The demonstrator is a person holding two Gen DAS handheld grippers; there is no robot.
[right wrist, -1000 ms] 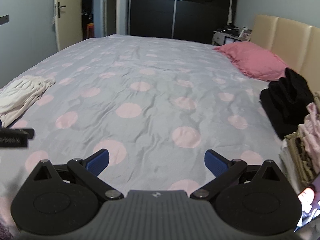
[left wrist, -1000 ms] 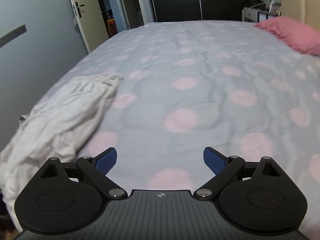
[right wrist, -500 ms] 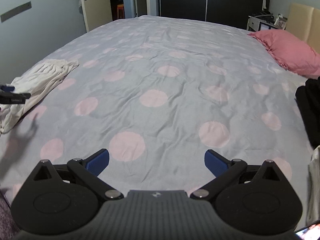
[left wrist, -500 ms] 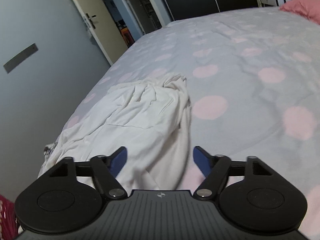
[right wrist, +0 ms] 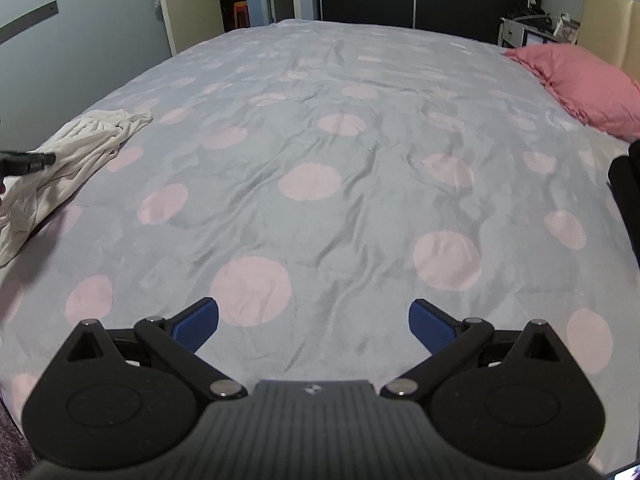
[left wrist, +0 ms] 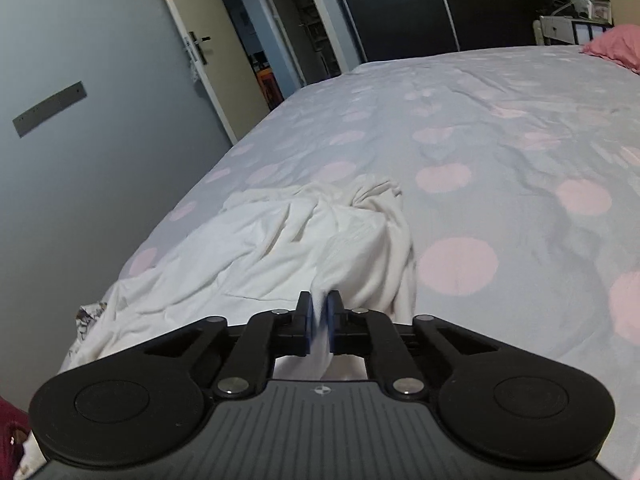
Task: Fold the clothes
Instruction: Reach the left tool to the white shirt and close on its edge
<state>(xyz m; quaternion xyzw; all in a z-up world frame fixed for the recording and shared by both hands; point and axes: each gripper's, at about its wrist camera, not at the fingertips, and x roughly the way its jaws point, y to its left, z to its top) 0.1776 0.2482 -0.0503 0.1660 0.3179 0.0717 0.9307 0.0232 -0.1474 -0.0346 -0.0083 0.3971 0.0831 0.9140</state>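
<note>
A crumpled white garment (left wrist: pixel 288 248) lies at the left edge of the bed. My left gripper (left wrist: pixel 319 312) is shut on a fold of it, pinched between the blue pads. In the right wrist view the same garment (right wrist: pixel 80 148) shows at the far left, with the left gripper's tip (right wrist: pixel 28 162) on it. My right gripper (right wrist: pixel 314 320) is open and empty, hovering over the grey bedspread (right wrist: pixel 320 200) near its front edge.
A pink pillow (right wrist: pixel 580 84) lies at the far right by the headboard. Dark clothes (right wrist: pixel 624 184) sit at the right edge. A grey wall (left wrist: pixel 80 120) and an open door (left wrist: pixel 208 48) stand left of the bed.
My left gripper swung left to the white garment, moved down onto it and closed on a fold. My right gripper stayed open and turned slightly left.
</note>
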